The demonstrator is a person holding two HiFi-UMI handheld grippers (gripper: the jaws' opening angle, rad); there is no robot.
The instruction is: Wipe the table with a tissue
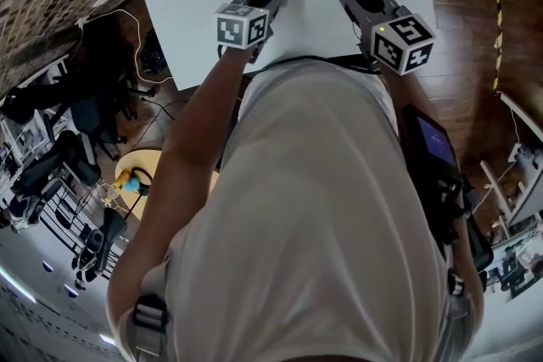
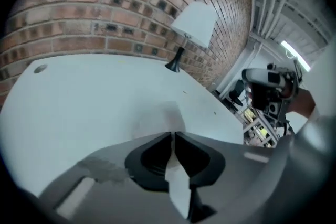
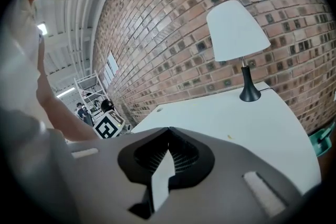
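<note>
White tissue [image 2: 157, 117], soft and blurry, lies on the white table [image 2: 73, 102] right at the tips of the left claw [image 2: 173, 135]. It is hard to tell from the table. That claw is pinched tight on it. The right claw [image 3: 168, 131] is squeezed together with nothing in it and hangs over the table. Both claw views show a lamp [image 3: 235, 31] with a white shade by the brick wall [image 3: 173, 23]. The head view does not. Only the head view shows the wooden floor [image 1: 462, 38] and the person's white shirt [image 1: 314, 208].
</note>
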